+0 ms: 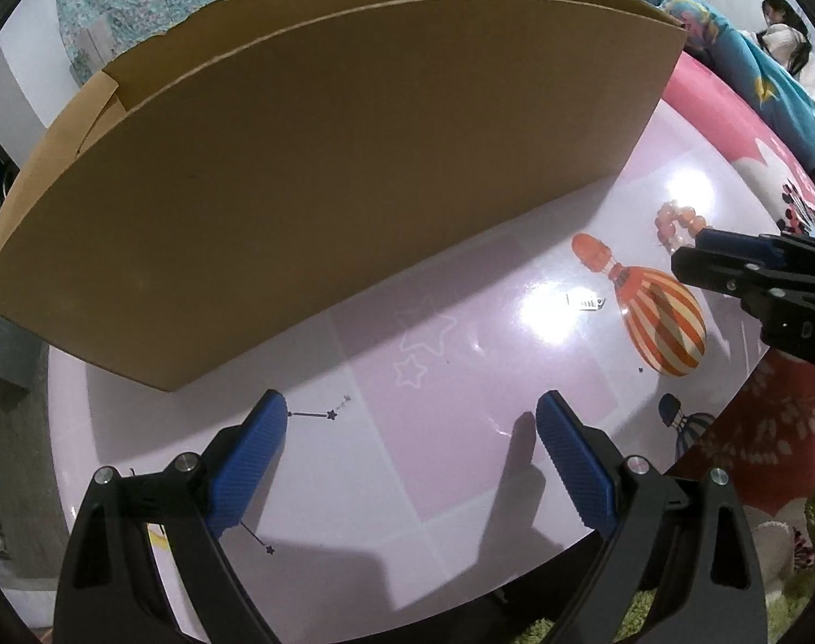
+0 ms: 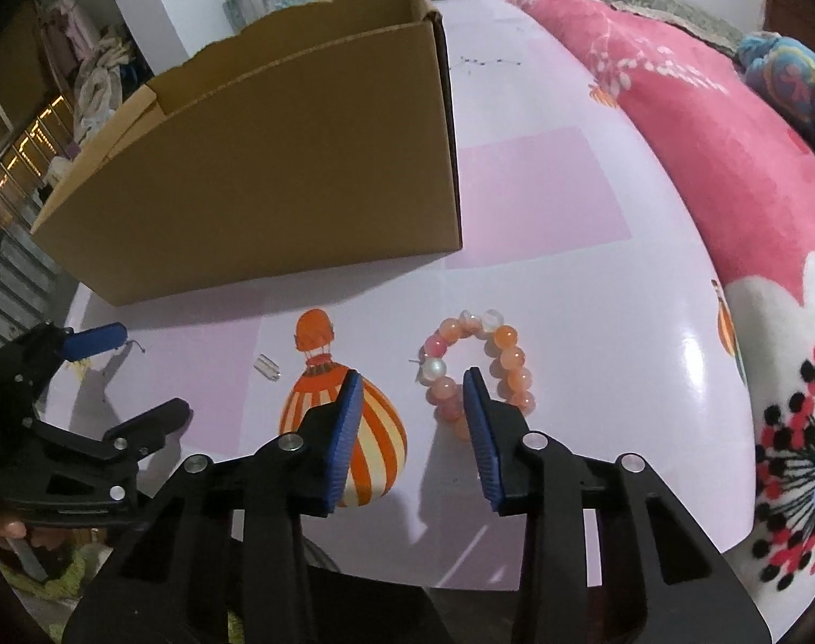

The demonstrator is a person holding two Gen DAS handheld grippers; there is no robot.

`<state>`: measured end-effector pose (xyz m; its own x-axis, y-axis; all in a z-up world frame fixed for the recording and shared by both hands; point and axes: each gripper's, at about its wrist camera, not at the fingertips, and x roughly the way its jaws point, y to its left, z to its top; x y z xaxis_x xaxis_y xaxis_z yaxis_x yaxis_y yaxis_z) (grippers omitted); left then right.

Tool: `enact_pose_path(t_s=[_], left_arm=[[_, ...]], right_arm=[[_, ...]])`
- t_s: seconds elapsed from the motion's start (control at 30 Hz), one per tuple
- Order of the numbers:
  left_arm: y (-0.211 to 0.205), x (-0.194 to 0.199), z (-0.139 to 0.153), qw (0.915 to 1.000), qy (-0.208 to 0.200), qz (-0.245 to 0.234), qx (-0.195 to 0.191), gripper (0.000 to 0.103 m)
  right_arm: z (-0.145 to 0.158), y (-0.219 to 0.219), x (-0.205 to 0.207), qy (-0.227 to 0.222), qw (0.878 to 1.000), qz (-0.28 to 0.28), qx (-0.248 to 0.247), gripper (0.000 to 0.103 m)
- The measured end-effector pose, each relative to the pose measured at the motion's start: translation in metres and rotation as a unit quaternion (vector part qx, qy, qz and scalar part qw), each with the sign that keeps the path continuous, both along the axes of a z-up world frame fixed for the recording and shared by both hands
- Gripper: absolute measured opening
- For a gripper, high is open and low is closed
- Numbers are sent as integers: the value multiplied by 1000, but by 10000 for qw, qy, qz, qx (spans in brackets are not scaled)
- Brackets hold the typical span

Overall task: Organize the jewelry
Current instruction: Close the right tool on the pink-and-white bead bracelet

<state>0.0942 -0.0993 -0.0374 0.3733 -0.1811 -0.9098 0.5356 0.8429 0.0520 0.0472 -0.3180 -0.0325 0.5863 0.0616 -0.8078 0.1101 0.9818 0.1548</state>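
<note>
Right gripper [image 2: 414, 375] angled down over the counter [image 2: 568, 322], blue-padded fingers [image 2: 348, 429] partly spread, nothing pinched between them. Bead bracelet [image 2: 474, 370], pink, orange and whitish beads, lies flat on the counter right at the fingertips. The right finger tip sits over the bracelet's near part, inside or on the ring, can't tell which; the left finger is off to the bracelet's left, over the printed orange striped balloon [image 2: 375, 445]. Pads not pressing on the beads. In the left wrist view the same bracelet [image 1: 676, 222] peeks out just past the right gripper's tip [image 1: 697, 252], at the right side of the counter.

Left gripper [image 1: 410, 402] low over the counter's near left part, fingers [image 1: 252, 456] spread wide, empty, bare counter between them. Well apart from the bracelet. From the right wrist view the left gripper [image 2: 144, 375] shows at the left edge, with a hand [image 2: 10, 531] under it.

Small clear, silvery piece [image 2: 268, 366] lies loose on the counter between the two grippers, just left of the balloon print; too small to identify.

Farther back, an open cardboard box [image 2: 278, 172] stands on the counter, top flaps torn, inside not visible. Beyond the counter to the right, a pink floral blanket [image 2: 729, 172].
</note>
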Motion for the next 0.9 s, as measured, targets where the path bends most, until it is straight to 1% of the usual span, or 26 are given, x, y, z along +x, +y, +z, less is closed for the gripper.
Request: enact_pose_path(t_s=[0.2,0.23,0.33,0.37,0.9], left_arm=[[2,4,-4,10000,45,10,20,92],[2,4,-4,10000,49,13,14,92],[2,4,-5,10000,64,23,27,92],[1,5,-6,10000,71,23,33,92],[1,3,-4,9999,102,74,-18,92]], right_arm=[[-2,4,5,30,9999,0,-153,28],[-1,4,5,27,9998,-4,-182,25],[0,3,8,63,9996,-71,-267,11],[-1,3,9,58,9996,-74,-269,8],[1,0,13,-12,10000,56,-39,7]])
